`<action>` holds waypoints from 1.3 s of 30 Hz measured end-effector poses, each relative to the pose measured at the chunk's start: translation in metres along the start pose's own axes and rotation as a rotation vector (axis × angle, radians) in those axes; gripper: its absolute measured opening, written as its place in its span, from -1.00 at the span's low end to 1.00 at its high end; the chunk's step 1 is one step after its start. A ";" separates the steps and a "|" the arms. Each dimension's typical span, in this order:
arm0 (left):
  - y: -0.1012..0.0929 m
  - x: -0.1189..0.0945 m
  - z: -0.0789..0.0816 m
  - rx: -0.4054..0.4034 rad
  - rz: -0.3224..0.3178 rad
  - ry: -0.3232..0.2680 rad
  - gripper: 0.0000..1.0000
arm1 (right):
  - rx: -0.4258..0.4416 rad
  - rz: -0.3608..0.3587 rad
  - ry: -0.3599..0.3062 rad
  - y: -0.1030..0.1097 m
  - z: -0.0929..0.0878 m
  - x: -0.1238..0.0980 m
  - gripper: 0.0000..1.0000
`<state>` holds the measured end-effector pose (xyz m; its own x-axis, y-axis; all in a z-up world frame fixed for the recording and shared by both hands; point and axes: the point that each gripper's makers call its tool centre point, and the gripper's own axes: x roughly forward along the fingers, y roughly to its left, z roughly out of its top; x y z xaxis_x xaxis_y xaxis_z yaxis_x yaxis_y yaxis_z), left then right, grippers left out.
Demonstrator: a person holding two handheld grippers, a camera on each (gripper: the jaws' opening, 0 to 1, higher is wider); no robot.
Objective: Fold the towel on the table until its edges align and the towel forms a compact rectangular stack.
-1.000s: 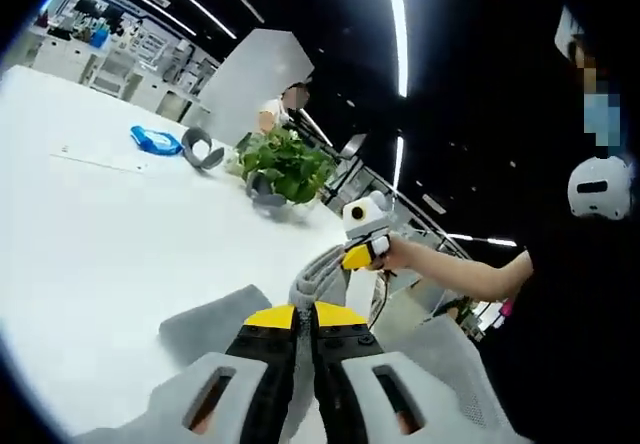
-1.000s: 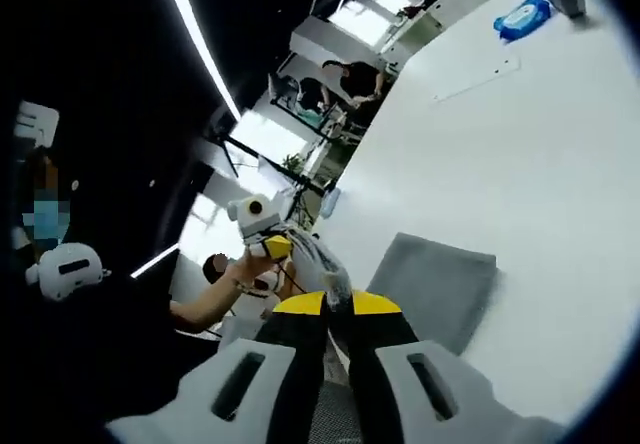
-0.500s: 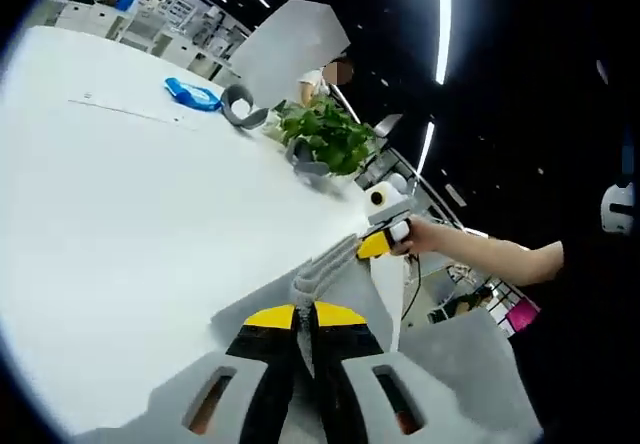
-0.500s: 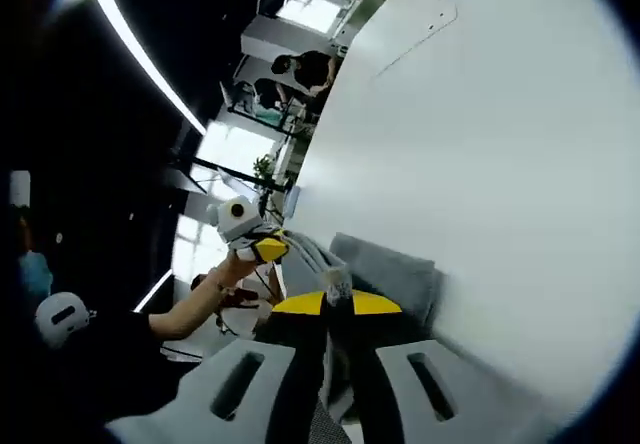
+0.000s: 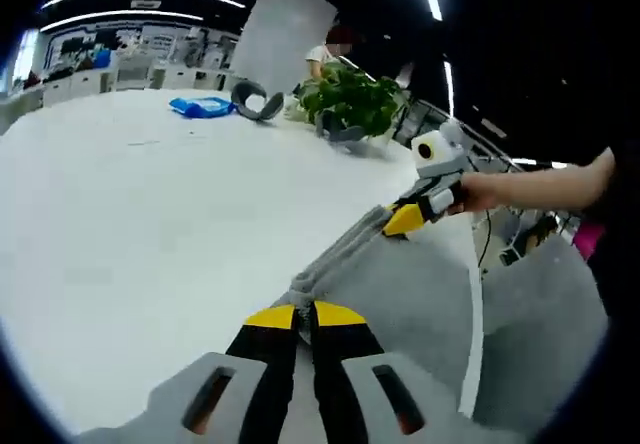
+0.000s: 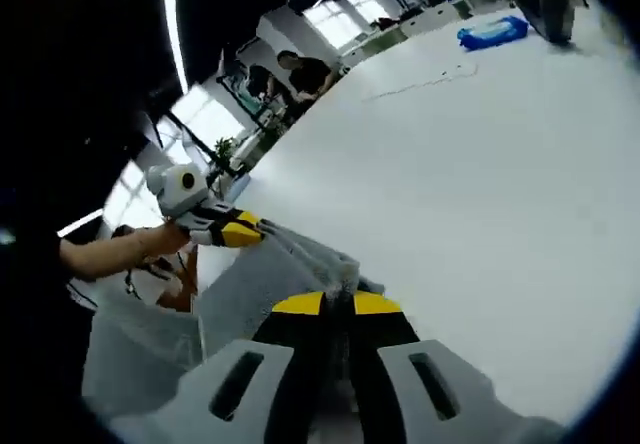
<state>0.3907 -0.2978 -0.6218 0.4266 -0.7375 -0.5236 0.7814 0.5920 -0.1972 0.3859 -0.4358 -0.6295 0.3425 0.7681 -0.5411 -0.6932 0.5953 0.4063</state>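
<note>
Left gripper (image 5: 303,312) and right gripper (image 6: 337,302) each clenched on a corner of the grey towel (image 5: 400,294), stretched between them over the white table (image 5: 150,224). Keep the edge taut, lower both corners evenly.

Upper centre, left gripper view: blue packet (image 5: 203,107), grey curved object (image 5: 257,100), potted green plant (image 5: 352,102); seated person (image 6: 306,71) upper left, right gripper view.

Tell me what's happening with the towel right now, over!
Left gripper and right gripper both shut on grey towel, stretched between them over white table. Nothing blocking.
</note>
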 end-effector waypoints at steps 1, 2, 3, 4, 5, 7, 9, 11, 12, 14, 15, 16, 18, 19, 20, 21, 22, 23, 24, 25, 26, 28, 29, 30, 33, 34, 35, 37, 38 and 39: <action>-0.001 0.001 0.001 0.119 0.026 0.000 -0.90 | -0.064 -0.027 0.008 0.000 -0.001 0.001 -0.86; -0.001 0.002 0.000 0.190 0.040 0.009 -0.89 | -0.111 -0.074 0.018 -0.004 -0.001 0.001 -0.82; 0.001 0.003 0.000 0.315 0.086 0.026 -0.87 | -0.203 -0.121 0.028 -0.004 0.000 0.002 -0.78; 0.002 0.003 0.001 0.382 0.117 0.033 -0.82 | -0.242 -0.150 0.042 -0.005 -0.001 0.002 -0.72; 0.002 0.003 0.001 0.425 0.133 0.041 -0.79 | -0.270 -0.173 0.045 -0.006 0.001 0.002 -0.69; 0.005 0.001 0.001 0.464 0.189 0.056 -0.74 | -0.326 -0.203 0.056 -0.006 0.002 0.003 -0.68; 0.004 0.001 -0.002 0.401 0.175 0.053 -0.75 | -0.345 -0.218 0.057 -0.007 0.002 0.003 -0.65; 0.009 0.000 -0.003 0.313 0.187 0.033 -0.74 | -0.340 -0.239 0.047 -0.009 0.003 0.001 -0.58; 0.011 -0.001 -0.003 0.279 0.188 0.028 -0.71 | -0.329 -0.252 0.036 -0.011 0.005 -0.001 -0.55; 0.014 -0.005 0.002 0.194 0.200 0.001 -0.64 | -0.312 -0.261 0.015 -0.011 0.009 -0.007 -0.54; 0.013 -0.007 0.005 0.141 0.191 -0.019 -0.63 | -0.319 -0.265 0.008 -0.010 0.011 -0.010 -0.56; 0.011 -0.010 0.009 0.103 0.183 -0.040 -0.62 | -0.338 -0.283 -0.017 -0.008 0.017 -0.017 -0.55; 0.001 -0.020 0.021 0.103 0.154 -0.076 -0.54 | -0.347 -0.291 -0.084 0.001 0.031 -0.028 -0.52; -0.009 -0.028 0.025 0.125 0.137 -0.086 -0.54 | -0.347 -0.266 -0.128 0.011 0.038 -0.033 -0.49; -0.016 -0.033 0.027 0.132 0.127 -0.086 -0.54 | -0.323 -0.234 -0.151 0.022 0.040 -0.036 -0.46; -0.024 -0.037 0.028 0.141 0.115 -0.087 -0.55 | -0.329 -0.210 -0.147 0.038 0.038 -0.045 -0.46; -0.035 -0.042 0.027 0.164 0.101 -0.086 -0.55 | -0.339 -0.209 -0.145 0.042 0.037 -0.047 -0.46; -0.041 -0.045 0.024 0.168 0.107 -0.073 -0.55 | -0.352 -0.188 -0.133 0.054 0.032 -0.049 -0.48; -0.047 -0.048 0.018 0.149 0.118 -0.048 -0.56 | -0.347 -0.179 -0.114 0.061 0.026 -0.049 -0.50; -0.052 -0.047 0.012 0.131 0.110 -0.027 -0.55 | -0.340 -0.161 -0.097 0.069 0.017 -0.046 -0.50; -0.059 -0.046 0.009 0.136 0.095 -0.020 -0.54 | -0.325 -0.140 -0.069 0.076 0.008 -0.043 -0.48; -0.071 -0.040 -0.006 0.209 0.078 0.063 -0.54 | -0.366 -0.120 0.020 0.083 -0.015 -0.031 -0.43; -0.073 -0.038 -0.009 0.230 0.075 0.077 -0.54 | -0.383 -0.129 0.044 0.082 -0.019 -0.030 -0.43; -0.080 -0.033 -0.017 0.304 0.051 0.124 -0.54 | -0.452 -0.140 0.110 0.082 -0.035 -0.025 -0.43; -0.086 -0.024 -0.028 0.323 0.034 0.162 -0.57 | -0.452 -0.127 0.133 0.084 -0.049 -0.019 -0.38; -0.084 -0.024 -0.030 0.319 0.036 0.164 -0.57 | -0.450 -0.136 0.134 0.081 -0.051 -0.019 -0.38; -0.081 -0.023 -0.034 0.313 0.030 0.169 -0.57 | -0.428 -0.144 0.132 0.077 -0.053 -0.020 -0.39; -0.079 -0.024 -0.037 0.255 0.030 0.168 -0.57 | -0.415 -0.139 0.130 0.073 -0.054 -0.019 -0.38; -0.079 -0.023 -0.037 0.235 0.027 0.156 -0.57 | -0.407 -0.142 0.129 0.073 -0.054 -0.019 -0.38; -0.078 -0.024 -0.038 0.235 0.026 0.156 -0.57 | -0.402 -0.138 0.130 0.074 -0.054 -0.018 -0.38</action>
<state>0.3023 -0.3139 -0.6255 0.3865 -0.6534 -0.6508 0.8633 0.5046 0.0061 0.2947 -0.4185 -0.6295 0.3847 0.6362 -0.6687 -0.8469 0.5314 0.0184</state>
